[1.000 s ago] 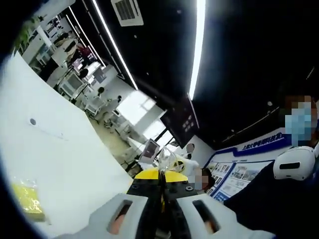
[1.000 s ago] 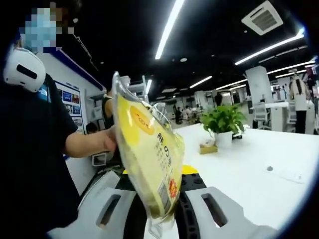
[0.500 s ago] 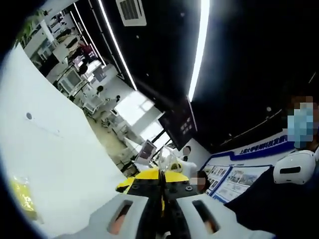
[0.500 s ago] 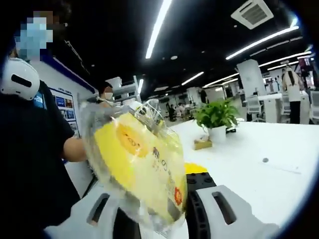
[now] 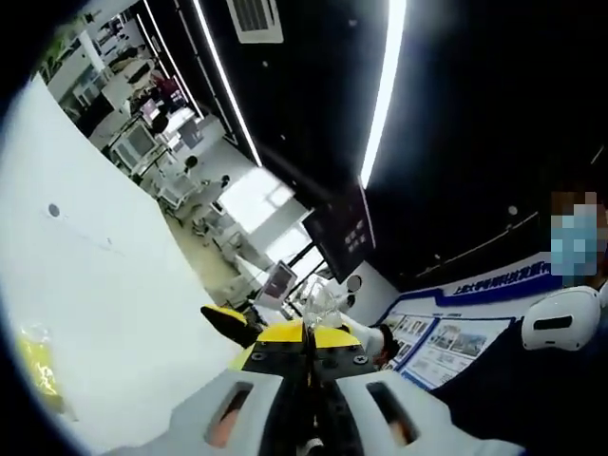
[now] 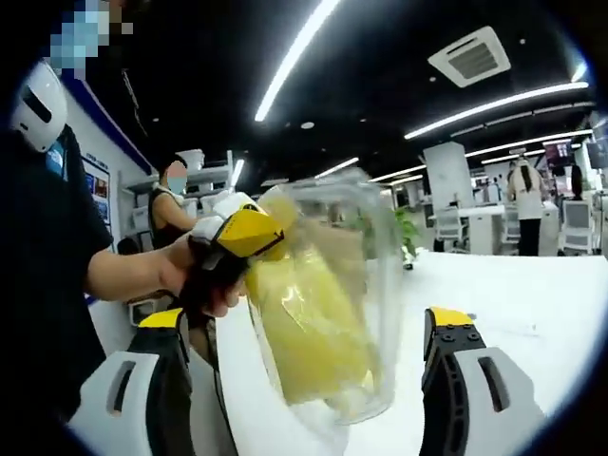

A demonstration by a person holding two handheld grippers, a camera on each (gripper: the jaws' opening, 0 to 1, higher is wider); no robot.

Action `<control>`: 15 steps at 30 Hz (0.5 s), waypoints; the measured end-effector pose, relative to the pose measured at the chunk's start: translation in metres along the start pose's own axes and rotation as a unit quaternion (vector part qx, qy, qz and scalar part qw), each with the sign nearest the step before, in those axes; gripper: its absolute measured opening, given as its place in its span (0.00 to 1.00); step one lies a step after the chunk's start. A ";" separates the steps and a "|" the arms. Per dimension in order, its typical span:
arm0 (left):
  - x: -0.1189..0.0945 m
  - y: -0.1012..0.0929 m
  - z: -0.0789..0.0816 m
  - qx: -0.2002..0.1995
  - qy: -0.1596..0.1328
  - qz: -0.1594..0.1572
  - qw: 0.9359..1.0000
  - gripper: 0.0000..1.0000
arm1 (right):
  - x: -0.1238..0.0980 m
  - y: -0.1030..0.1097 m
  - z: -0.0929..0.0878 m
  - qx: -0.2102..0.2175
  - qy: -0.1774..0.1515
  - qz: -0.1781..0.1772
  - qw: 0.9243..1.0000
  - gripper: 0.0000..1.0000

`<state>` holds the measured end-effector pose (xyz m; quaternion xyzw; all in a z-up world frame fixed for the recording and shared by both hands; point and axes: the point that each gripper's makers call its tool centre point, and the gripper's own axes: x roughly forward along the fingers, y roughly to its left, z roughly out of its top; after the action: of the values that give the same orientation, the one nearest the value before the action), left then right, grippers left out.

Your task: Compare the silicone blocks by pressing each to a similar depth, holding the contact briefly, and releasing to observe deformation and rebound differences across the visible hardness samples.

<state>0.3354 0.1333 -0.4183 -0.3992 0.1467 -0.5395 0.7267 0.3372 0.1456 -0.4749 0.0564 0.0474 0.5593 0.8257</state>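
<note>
1. One clear plastic pouch with yellow contents hangs in the air in the right gripper view, its long axis running roughly up and down, clear of the white table behind and below it. I take the yellow pieces inside to be the silicone samples, though no separate blocks can be made out through the wrinkled film.
2. The pouch sits between the two jaws of the right gripper, which stand wide apart and touch neither side of it; the left-hand jaw is close by the bag's near edge, the right-hand one well clear.
3. The left gripper comes in from the left of that view with the person's hand behind it, and its yellow-tipped jaws are at the pouch's upper left edge. In the left gripper view its own jaws are drawn together with only a thin sliver of clear film beyond the tips, so it appears to be the one carrying the pouch.
4. The left gripper is therefore the nearer tool, holding from the top; the right gripper faces the pouch's broad side from below.
5. A second yellow item lies on the table at the far left of the left gripper view, too blurred to name.
6. No pressing can begin, in my judgement, until the samples are out of the bag and resting on the table.
</note>
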 end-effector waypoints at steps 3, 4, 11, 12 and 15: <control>-0.002 0.003 0.000 -0.003 -0.002 0.003 1.000 0.00 | -0.003 -0.002 0.003 0.003 -0.011 -0.005 1.000 0.96; -0.003 0.004 0.000 -0.006 -0.002 0.003 1.000 0.00 | -0.004 -0.004 0.004 0.002 -0.016 -0.009 1.000 0.96; -0.009 0.015 0.003 -0.020 -0.014 0.009 1.000 0.00 | -0.008 -0.009 0.004 0.004 -0.022 -0.035 0.999 0.96; -0.009 0.017 0.003 -0.022 -0.015 0.010 1.000 0.00 | -0.010 -0.009 0.002 0.012 -0.021 -0.039 0.999 0.96; -0.009 0.023 0.003 -0.029 -0.018 0.013 0.999 0.00 | -0.013 -0.009 -0.001 0.007 -0.018 -0.047 0.999 0.96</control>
<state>0.3494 0.1447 -0.4352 -0.4284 0.1542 -0.5183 0.7240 0.3407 0.1299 -0.4769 0.0698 0.0391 0.5182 0.8515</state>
